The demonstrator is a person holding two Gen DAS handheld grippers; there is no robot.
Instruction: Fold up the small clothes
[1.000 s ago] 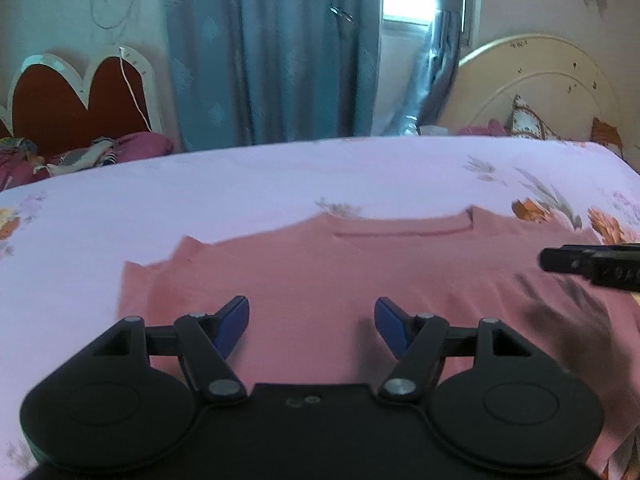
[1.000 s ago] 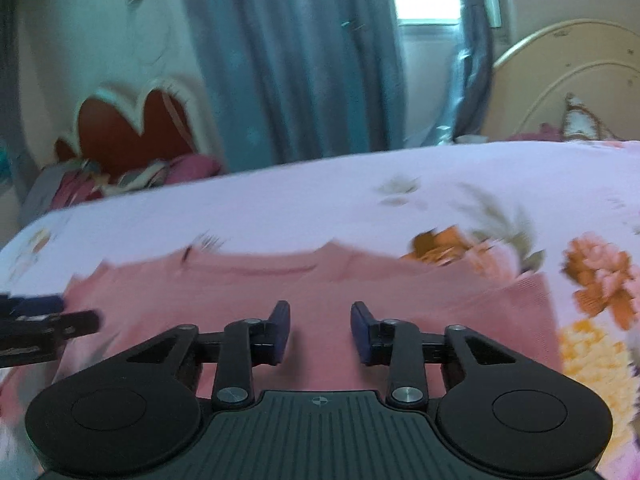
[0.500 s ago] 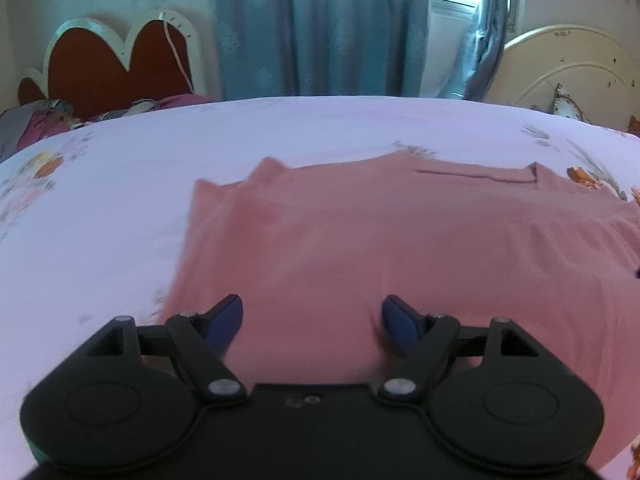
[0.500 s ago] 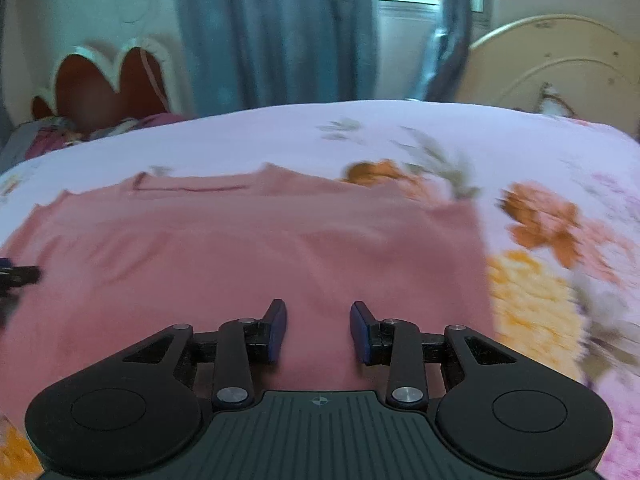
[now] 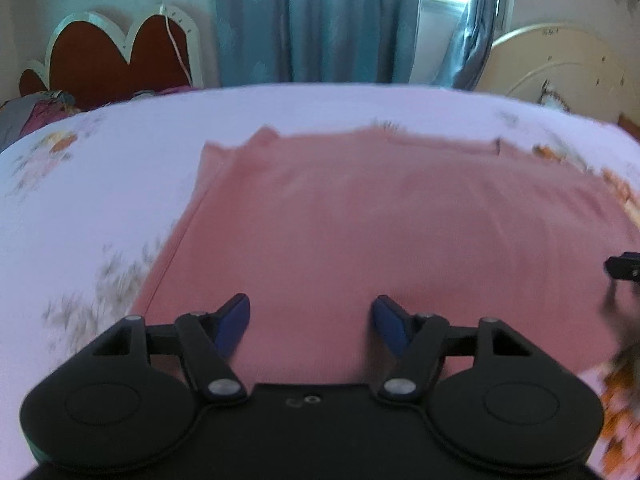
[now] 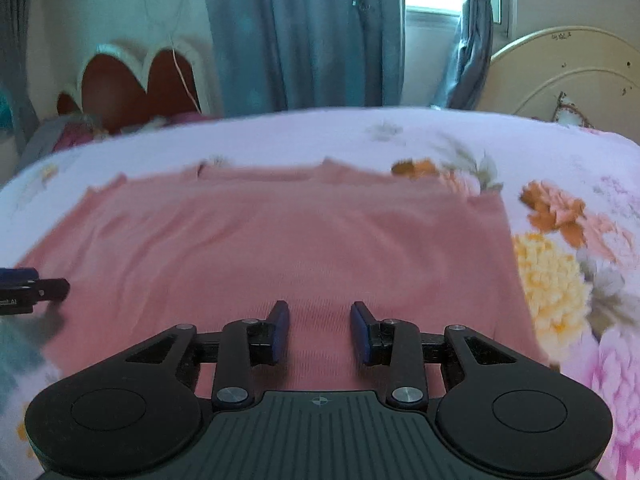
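Note:
A salmon-pink shirt (image 5: 360, 220) lies flat on the bed, neckline at the far side; it also shows in the right wrist view (image 6: 280, 240). My left gripper (image 5: 311, 320) is open and empty, low over the shirt's near hem toward its left side. My right gripper (image 6: 319, 330) is open and empty, low over the near hem toward the right side. The right gripper's tip shows at the left wrist view's right edge (image 5: 624, 266). The left gripper's tip shows at the right wrist view's left edge (image 6: 32, 290).
The bed has a pale pink floral sheet (image 5: 100, 200), with large printed flowers right of the shirt (image 6: 560, 248). A red heart-shaped headboard (image 5: 116, 56), blue curtains (image 5: 312, 20) and a cream round headboard (image 6: 568, 72) stand behind the bed.
Both grippers have dropped lower and closer to the shirt's near hem over the last second. The left view swung toward the shirt's left edge. Both jaws stay open.

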